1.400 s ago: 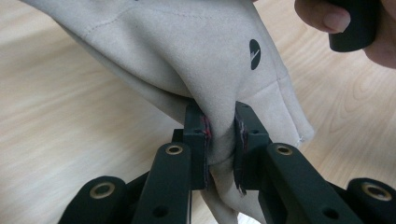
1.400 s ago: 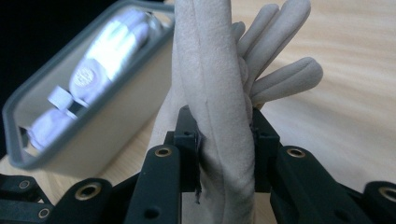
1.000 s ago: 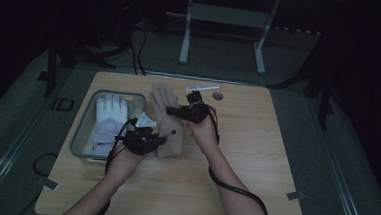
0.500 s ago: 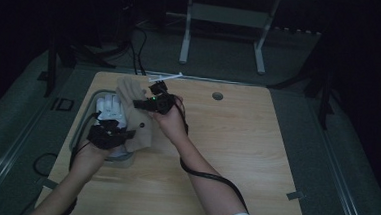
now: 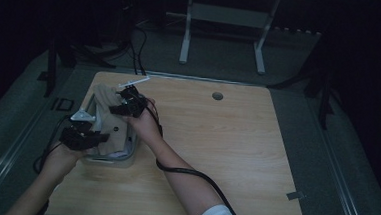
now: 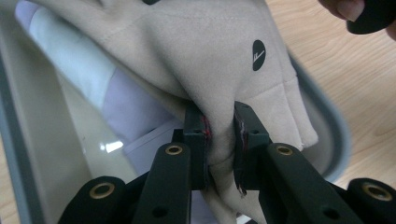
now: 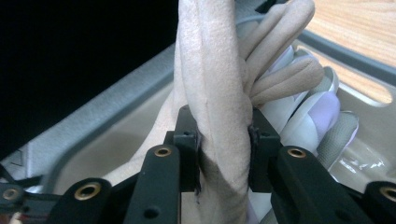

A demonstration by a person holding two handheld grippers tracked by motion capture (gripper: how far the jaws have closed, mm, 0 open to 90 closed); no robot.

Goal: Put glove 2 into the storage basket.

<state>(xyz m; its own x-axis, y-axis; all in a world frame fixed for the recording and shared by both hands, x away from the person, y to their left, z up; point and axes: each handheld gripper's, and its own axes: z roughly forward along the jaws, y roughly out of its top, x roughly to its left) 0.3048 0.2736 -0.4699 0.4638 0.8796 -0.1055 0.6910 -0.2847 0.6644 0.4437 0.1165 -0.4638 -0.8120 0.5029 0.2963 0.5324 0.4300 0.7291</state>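
A tan glove [image 5: 111,120] hangs over the clear bin [image 5: 131,156] near the left edge of the desk [image 5: 236,150]. The left gripper [image 5: 92,136] has its jaws pinched tight on the glove's near end. The right gripper [image 5: 121,106] has its jaws squeezed on the far end. White and purple gloves [image 7: 308,116] lie inside the bin.

The high view looks down from afar; both gripper views sit close, sharing the beige glove [image 6: 187,56].
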